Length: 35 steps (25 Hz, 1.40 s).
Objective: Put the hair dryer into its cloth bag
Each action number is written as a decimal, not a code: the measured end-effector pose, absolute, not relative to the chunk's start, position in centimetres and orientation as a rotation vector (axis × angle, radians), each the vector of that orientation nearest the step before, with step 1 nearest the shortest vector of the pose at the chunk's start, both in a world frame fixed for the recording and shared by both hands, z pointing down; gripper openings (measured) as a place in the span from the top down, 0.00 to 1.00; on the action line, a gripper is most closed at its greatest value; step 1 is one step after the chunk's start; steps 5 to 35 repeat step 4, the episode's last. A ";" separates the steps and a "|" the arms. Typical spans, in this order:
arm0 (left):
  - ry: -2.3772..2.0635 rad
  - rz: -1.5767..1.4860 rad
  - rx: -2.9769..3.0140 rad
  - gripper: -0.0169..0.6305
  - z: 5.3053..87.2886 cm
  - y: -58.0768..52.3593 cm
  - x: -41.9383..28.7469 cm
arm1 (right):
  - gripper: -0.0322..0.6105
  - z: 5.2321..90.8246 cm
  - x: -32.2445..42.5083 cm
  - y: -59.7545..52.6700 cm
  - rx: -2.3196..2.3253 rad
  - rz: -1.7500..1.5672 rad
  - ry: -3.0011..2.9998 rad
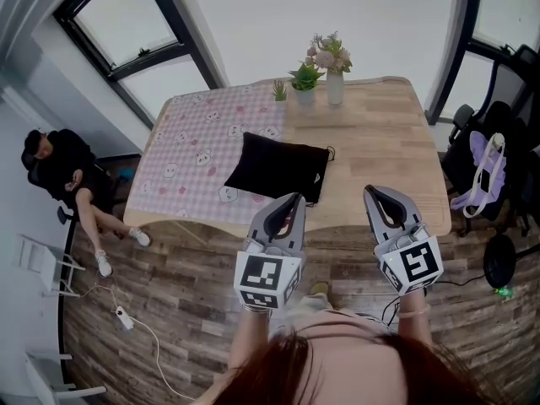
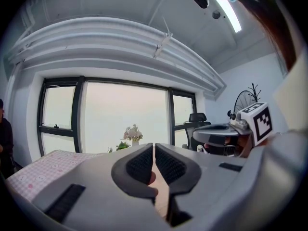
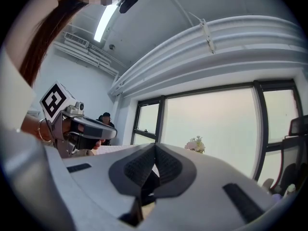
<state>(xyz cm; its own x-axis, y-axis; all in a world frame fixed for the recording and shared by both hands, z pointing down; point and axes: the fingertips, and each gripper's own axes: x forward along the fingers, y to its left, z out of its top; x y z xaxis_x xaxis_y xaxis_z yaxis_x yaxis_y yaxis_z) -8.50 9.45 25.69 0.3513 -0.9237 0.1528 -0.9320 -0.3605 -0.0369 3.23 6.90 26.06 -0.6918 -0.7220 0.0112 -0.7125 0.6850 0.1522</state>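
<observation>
While the bag [image 1: 277,169] lies flat at mid-frame, partly on the pink cloth [image 1: 190,146] and partly on the table's [image 1: 380,142] bare wood, both grippers hover lower in the frame by the near edge. The left gripper [image 1: 293,201] and right gripper [image 1: 375,194] are each closed on nothing. Flowers [image 1: 331,57] stand at the far edge.

Head view looks steeply down on the table [image 1: 380,133]; both gripper views face level, sharing its flowers [image 2: 132,133].
</observation>
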 end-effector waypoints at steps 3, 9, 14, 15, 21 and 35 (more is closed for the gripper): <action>-1.731 0.223 2.544 0.94 25.7 8.9 -9.0 | 0.95 26.0 2.5 6.3 1.204 -0.218 -2.816; -1.729 0.223 2.547 0.94 25.7 8.8 -9.2 | 0.95 26.0 2.3 6.1 1.205 -0.221 -2.816; -1.729 0.223 2.547 0.94 25.7 8.8 -9.2 | 0.95 26.0 2.3 6.1 1.205 -0.221 -2.816; -1.729 0.223 2.547 0.94 25.7 8.8 -9.2 | 0.95 26.0 2.3 6.1 1.205 -0.221 -2.816; -1.729 0.223 2.547 0.94 25.7 8.8 -9.2 | 0.95 26.0 2.3 6.1 1.205 -0.221 -2.816; -1.729 0.223 2.547 0.94 25.7 8.8 -9.2 | 0.95 26.0 2.3 6.1 1.205 -0.221 -2.816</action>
